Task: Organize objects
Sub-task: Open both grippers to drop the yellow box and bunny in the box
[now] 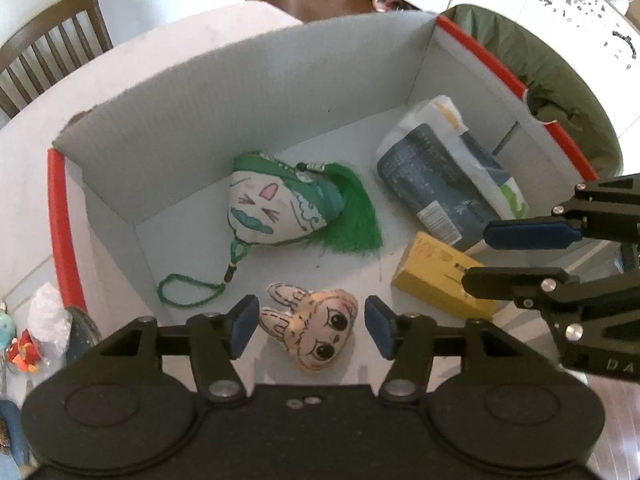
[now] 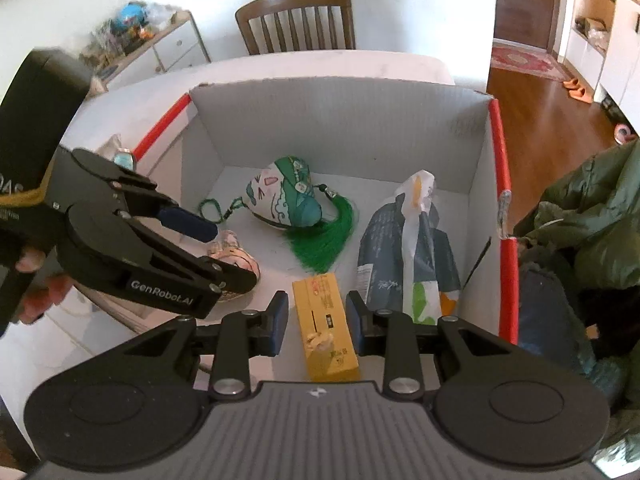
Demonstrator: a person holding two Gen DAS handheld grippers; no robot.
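Note:
A white cardboard box with red edges (image 1: 240, 92) (image 2: 340, 120) holds four things. A pink bunny-face plush (image 1: 316, 330) (image 2: 236, 260) lies on the box floor between the pads of my left gripper (image 1: 311, 326), which is open and not touching it. A yellow carton (image 2: 324, 328) (image 1: 436, 276) lies between the pads of my right gripper (image 2: 316, 322), also open. A cat-face sachet with a green tassel (image 1: 272, 208) (image 2: 292, 196) sits mid-box. A dark blue and white packet (image 1: 440, 176) (image 2: 408, 256) rests along the right wall.
A wooden chair (image 2: 296, 20) stands beyond the white table (image 2: 360, 64). A dark green jacket (image 2: 580, 216) lies right of the box. Small toys and a crumpled wrapper (image 1: 44, 320) sit left of the box. A hand (image 2: 32, 280) holds the left gripper.

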